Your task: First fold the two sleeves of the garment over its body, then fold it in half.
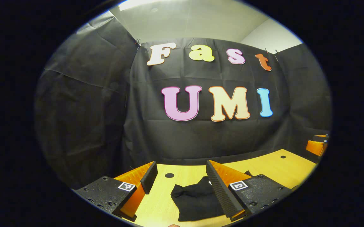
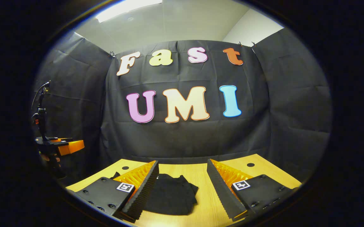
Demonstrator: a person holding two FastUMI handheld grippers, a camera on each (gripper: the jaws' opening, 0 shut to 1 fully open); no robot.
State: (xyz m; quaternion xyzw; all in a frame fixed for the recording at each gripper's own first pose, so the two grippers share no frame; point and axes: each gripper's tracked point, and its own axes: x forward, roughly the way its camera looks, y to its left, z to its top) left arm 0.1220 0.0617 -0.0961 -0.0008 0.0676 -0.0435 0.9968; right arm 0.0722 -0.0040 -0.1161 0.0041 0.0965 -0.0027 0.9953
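On the table (image 2: 207,201), black garment (image 2: 171,195) lies seemingly folded; both tools spread.

We see the garment (image 1: 197,200) lying bunched on the table (image 1: 283,167), w/ booth wall behind the table's far edge. In left gripper view it sits between the left gripper (image 1: 182,183) fingers, nearer the right one. In right gripper view it's between the right gripper (image 2: 182,186) fingers, beside the left one; other gripper (image 2: 60,146) far left.
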